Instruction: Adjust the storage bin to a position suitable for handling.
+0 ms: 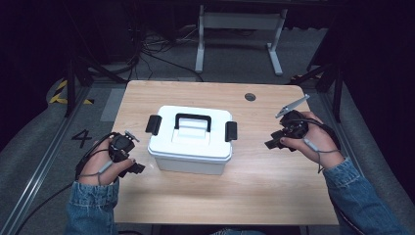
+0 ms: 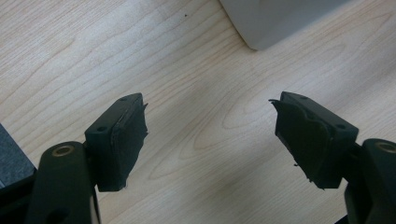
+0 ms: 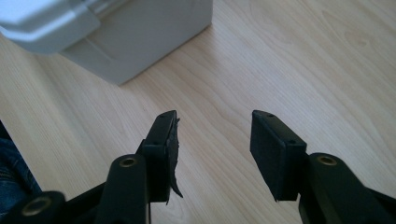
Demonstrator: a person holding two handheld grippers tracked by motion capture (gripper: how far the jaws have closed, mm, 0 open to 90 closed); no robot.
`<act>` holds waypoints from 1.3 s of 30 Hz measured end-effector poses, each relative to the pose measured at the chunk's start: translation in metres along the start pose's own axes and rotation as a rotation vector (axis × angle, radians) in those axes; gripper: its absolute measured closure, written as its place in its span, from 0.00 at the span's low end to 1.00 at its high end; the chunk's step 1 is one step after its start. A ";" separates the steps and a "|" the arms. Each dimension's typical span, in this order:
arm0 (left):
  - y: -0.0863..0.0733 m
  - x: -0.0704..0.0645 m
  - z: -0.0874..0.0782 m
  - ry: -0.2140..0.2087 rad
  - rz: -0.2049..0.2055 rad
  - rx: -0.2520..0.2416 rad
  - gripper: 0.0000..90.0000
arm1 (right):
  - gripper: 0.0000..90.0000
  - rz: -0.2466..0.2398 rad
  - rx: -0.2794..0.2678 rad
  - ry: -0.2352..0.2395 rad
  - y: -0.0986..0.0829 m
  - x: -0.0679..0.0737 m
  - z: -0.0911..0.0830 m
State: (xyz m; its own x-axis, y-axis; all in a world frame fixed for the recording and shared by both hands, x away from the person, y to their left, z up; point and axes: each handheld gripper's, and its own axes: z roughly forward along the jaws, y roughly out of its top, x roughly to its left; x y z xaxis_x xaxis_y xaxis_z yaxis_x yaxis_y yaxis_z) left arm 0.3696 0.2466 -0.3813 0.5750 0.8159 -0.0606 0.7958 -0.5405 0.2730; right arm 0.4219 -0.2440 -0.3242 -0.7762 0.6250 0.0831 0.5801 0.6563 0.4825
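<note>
1. Worktop (image 1: 274, 186): pale wood grain, rectangular, with a small dark round hole (image 1: 250, 97) near the far right edge. Grey floor around it; white frame legs (image 1: 274, 46) stand beyond the far side.
2. Box (image 1: 191, 139): white plastic, lid on, sits at about the middle of the worktop, slightly left of centre. Black handle (image 1: 193, 119) lies on the lid; one black latch (image 1: 153, 125) at the left end, another (image 1: 231, 131) at the right end.
3. Sleeves (image 1: 359, 196): blue denim, both forearms enter from the near edge.
4. Left gripper (image 1: 132, 168): held in the left hand (image 1: 100, 164) just beside the box's near left corner, not touching it. In the left gripper view its jaws stand wide apart over bare wood, nothing between them; a box corner shows at the top.
5. Right gripper (image 1: 271, 143): held in the right hand (image 1: 306, 142), right of the box and apart from it. In the right gripper view jaws are wide, with nothing held; the box's side lies ahead at upper left.
</note>
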 end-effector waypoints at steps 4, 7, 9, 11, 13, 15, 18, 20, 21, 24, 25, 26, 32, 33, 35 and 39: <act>0.000 -0.001 0.000 0.002 0.008 -0.007 0.28 | 0.58 -0.015 -0.017 0.011 0.013 0.005 -0.003; 0.000 -0.001 0.001 0.001 0.007 0.002 0.28 | 0.58 -0.025 -0.024 0.019 0.024 0.008 -0.004; 0.001 -0.001 0.002 0.002 0.017 0.011 0.28 | 0.58 -0.036 -0.030 0.024 0.031 0.010 -0.005; 0.001 0.000 0.001 0.010 0.027 0.017 0.28 | 0.58 -0.043 -0.036 0.031 0.039 0.012 -0.006; 0.001 0.000 0.001 0.008 0.023 0.019 0.28 | 0.58 -0.050 -0.040 0.038 0.045 0.013 -0.006; 0.001 0.000 0.002 0.007 0.019 0.023 0.29 | 0.58 -0.059 -0.047 0.045 0.055 0.015 -0.006; 0.001 -0.001 0.002 -0.007 -0.009 0.033 0.29 | 0.58 -0.068 -0.051 0.056 0.066 0.017 -0.006; 0.001 0.000 0.001 -0.007 -0.007 0.034 0.29 | 0.58 -0.073 -0.053 0.059 0.069 0.018 -0.006; 0.001 0.000 0.001 -0.008 -0.010 0.033 0.29 | 0.57 -0.078 -0.058 0.065 0.075 0.020 -0.007; 0.001 0.000 0.001 -0.009 -0.013 0.035 0.29 | 0.57 -0.091 -0.067 0.075 0.085 0.024 -0.006; 0.001 0.000 0.001 -0.008 -0.012 0.034 0.29 | 0.57 -0.092 -0.068 0.080 0.088 0.026 -0.005; 0.001 0.000 0.001 -0.008 -0.013 0.033 0.29 | 0.57 -0.097 -0.070 0.083 0.090 0.026 -0.005; 0.000 0.001 0.001 -0.014 -0.015 0.034 0.29 | 0.56 -0.104 -0.088 0.100 0.106 0.031 0.000; 0.000 0.001 0.001 -0.014 -0.024 0.031 0.29 | 0.56 -0.104 -0.090 0.099 0.109 0.032 0.001; -0.001 0.002 0.000 -0.004 -0.021 0.026 0.29 | 0.55 -0.104 -0.097 0.101 0.114 0.032 0.003; 0.000 0.001 -0.001 -0.008 -0.018 0.025 0.29 | 0.53 -0.107 -0.110 0.103 0.124 0.034 0.008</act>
State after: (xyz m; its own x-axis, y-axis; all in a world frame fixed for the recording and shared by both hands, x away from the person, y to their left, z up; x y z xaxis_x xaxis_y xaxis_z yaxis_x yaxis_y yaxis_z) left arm 0.3701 0.2479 -0.3808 0.5623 0.8237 -0.0734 0.8104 -0.5311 0.2475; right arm 0.4693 -0.1383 -0.2684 -0.8564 0.5039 0.1127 0.4671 0.6631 0.5849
